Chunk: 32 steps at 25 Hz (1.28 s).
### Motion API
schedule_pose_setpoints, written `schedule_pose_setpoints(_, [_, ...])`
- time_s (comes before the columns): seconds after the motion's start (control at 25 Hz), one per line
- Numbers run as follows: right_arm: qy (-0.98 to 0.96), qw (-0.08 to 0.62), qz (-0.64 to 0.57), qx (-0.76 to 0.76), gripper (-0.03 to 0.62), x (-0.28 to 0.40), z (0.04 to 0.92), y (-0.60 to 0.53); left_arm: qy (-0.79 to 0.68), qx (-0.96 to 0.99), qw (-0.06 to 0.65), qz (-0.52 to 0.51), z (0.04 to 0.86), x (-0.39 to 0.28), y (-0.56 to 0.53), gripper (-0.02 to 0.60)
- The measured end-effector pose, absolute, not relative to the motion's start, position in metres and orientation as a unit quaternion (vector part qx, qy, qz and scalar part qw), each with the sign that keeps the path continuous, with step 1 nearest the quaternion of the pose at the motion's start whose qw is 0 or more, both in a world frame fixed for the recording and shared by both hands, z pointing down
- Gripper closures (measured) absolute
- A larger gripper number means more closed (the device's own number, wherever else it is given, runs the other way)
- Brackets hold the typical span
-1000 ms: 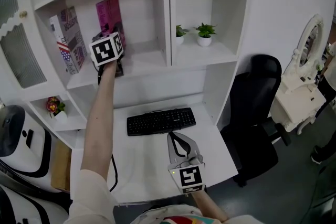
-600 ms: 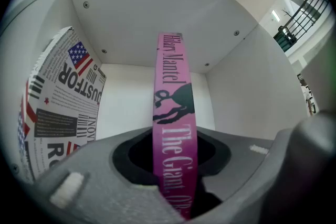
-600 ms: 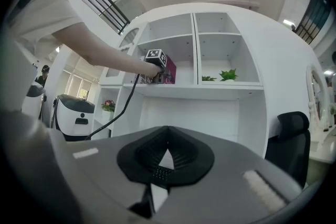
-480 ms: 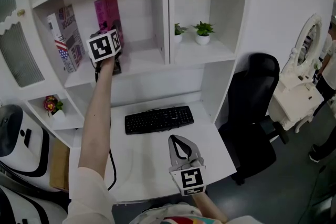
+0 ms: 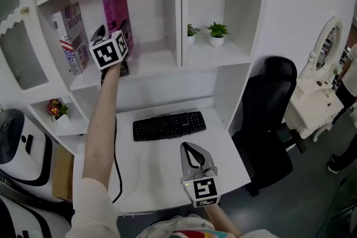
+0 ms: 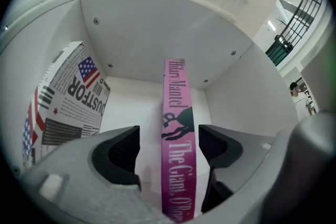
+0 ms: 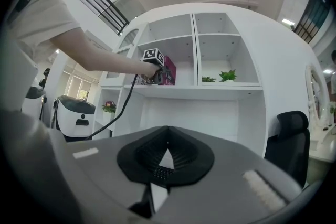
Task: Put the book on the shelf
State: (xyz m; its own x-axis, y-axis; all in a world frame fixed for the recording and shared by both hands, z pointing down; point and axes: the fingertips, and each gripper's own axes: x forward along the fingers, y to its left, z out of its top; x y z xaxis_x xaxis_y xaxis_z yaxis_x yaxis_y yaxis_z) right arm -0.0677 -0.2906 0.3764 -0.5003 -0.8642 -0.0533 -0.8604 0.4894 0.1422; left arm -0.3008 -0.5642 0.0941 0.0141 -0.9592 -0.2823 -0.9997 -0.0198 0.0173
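White shelf (image 5: 149, 66) bay ahead. We're seeing the left gripper (image 6: 169, 145) with its jaws just opening wide, pads clear on both sides of the pink book (image 6: 177, 107). It's standing upright between them on the shelf, spine toward us, long axis vertical, flag-print book (image 6: 67, 105) leaning to its left. We're judging a straight pull-back clears it. Right gripper (image 7: 167, 153) is sitting closed, empty, over the worktop (image 5: 159, 160).

Black keyboard (image 5: 169, 126) lies flat on white desk (image 5: 150, 175), mid-view. From the keyboard:
- potted plant (image 5: 218, 35) at 1 o'clock, with a smaller plant (image 5: 191, 36) just beside it
- black office chair (image 5: 273, 120) at 3 o'clock
- flower pot (image 5: 57, 110) at 9 o'clock
- flag-printed newsprint box (image 5: 71, 39) at 10 o'clock, leaning
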Motion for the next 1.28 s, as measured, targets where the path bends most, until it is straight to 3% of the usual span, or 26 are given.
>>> schedule_pose_setpoints(0.16, [-0.867,0.012,-0.072,0.492,0.589,-0.072,0.378,-0.287,0.675,-0.725,0.084,0.109,0.095,-0.293,-0.551,0.239])
schedule_pose_setpoints(0.56, [-0.885,0.006,-0.062,0.462,0.589,-0.093,0.382,-0.279,0.634,-0.733,0.191,0.158,0.046,-0.262,-0.455,0.235])
schedule_pose_setpoints(0.8, [-0.895,0.003,-0.052,0.444,0.591,-0.103,0.389,-0.273,0.608,-0.708,0.303,0.194,0.030,-0.237,-0.357,0.447])
schedule_pose_setpoints(0.96, [-0.898,0.002,-0.044,0.437,0.589,-0.106,0.393,-0.272,0.617,-0.687,0.332,0.194,0.050,-0.231,-0.315,0.580])
schedule_pose_setpoints(1.12, [-0.901,-0.004,-0.031,0.433,0.589,-0.110,0.399,-0.270,0.629,-0.678,0.334,0.181,0.090,-0.231,-0.287,0.580])
schedule_pose_setpoints(1.28, [-0.904,-0.007,-0.026,0.427,0.589,-0.115,0.401,-0.267,0.662,-0.674,0.278,0.175,0.162,-0.244,-0.271,0.580])
